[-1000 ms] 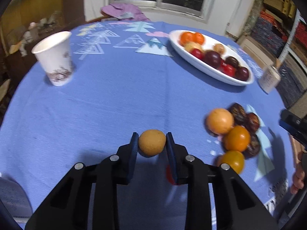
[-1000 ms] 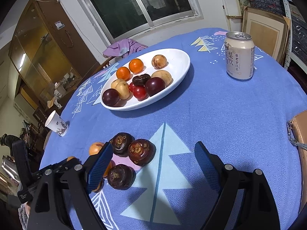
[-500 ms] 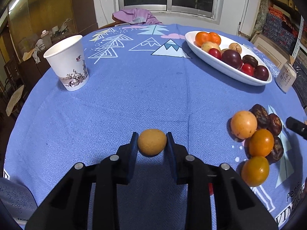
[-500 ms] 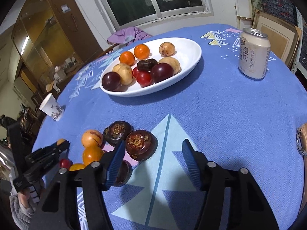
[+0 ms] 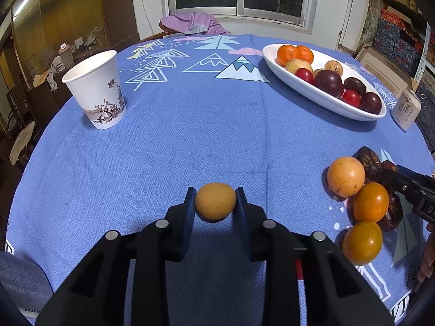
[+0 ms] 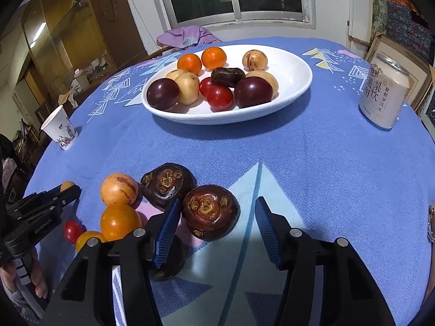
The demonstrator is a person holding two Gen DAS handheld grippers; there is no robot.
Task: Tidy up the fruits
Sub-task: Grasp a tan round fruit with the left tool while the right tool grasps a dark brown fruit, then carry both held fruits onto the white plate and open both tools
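My left hand-held gripper point(image 5: 215, 202) pinches a small firm fruit point(image 5: 215, 201), while my right hand-held gripper point(image 6: 217, 224), jaws just narrowing but not clamped, straddles a hard, round mangosteen point(image 6: 210, 212); grip its widest sides.

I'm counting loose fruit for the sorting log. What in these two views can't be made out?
- Right wrist view: the dark brown fruit nearest the camera is mostly behind the right gripper.
- Same view: the small yellow fruit is half covered by that gripper's body.
- Left wrist view: the dark fruits at the right edge are partly hidden by the right gripper.
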